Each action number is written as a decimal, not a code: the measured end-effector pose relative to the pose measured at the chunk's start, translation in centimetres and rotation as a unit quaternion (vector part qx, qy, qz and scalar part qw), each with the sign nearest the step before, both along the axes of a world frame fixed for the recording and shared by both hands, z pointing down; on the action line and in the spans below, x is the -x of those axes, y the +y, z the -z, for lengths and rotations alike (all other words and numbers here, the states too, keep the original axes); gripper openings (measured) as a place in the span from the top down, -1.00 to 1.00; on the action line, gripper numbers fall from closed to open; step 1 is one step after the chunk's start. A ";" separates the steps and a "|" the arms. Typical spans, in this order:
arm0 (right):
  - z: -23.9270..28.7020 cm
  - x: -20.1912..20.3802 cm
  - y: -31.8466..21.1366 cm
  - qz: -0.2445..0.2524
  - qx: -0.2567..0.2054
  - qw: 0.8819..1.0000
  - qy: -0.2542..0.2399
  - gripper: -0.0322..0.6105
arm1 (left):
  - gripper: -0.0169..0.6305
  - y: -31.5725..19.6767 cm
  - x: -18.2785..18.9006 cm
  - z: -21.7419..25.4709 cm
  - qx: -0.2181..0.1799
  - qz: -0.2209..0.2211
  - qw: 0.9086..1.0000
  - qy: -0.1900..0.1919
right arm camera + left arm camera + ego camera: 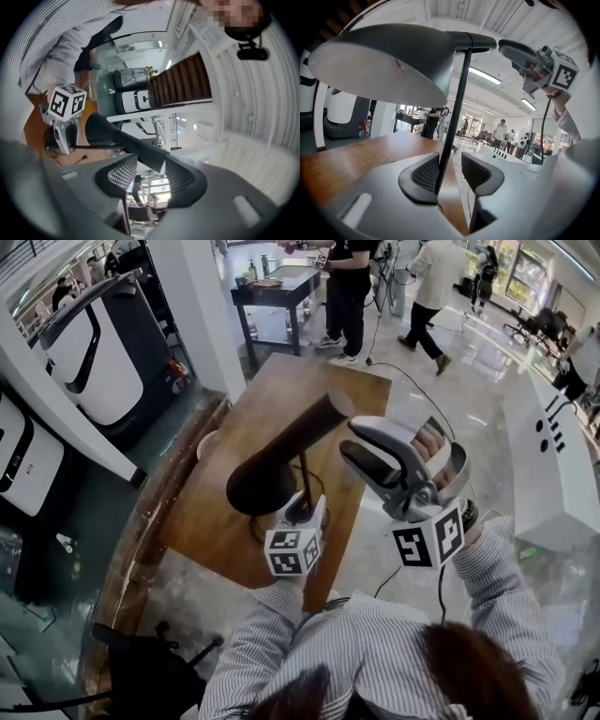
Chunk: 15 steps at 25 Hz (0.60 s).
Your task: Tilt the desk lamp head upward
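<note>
A dark desk lamp stands on the wooden table. Its head slants from a wide shade at the lower left to a narrow rear end at the upper right. My left gripper sits low at the thin stem. In the left gripper view the stem runs between the open jaws of that gripper, close to the left pad, with the shade overhead. My right gripper hovers open at the head's rear end. The right gripper view shows the head just beyond that gripper's pads, unclamped.
The table's right edge drops to a shiny floor with a cable. A white counter stands at the right, white machines at the left, a black chair at the lower left. People stand by a black table far off.
</note>
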State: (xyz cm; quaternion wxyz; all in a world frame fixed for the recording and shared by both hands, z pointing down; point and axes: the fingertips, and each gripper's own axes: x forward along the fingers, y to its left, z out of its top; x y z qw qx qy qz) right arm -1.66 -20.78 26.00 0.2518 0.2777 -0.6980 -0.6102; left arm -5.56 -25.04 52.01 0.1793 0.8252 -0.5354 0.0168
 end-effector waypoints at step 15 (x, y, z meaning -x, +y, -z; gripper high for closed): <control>-0.2 2.4 -2.2 -0.006 -0.187 0.947 0.260 0.05 | 0.46 -0.4 -0.1 -0.2 0.008 -0.038 0.999 0.001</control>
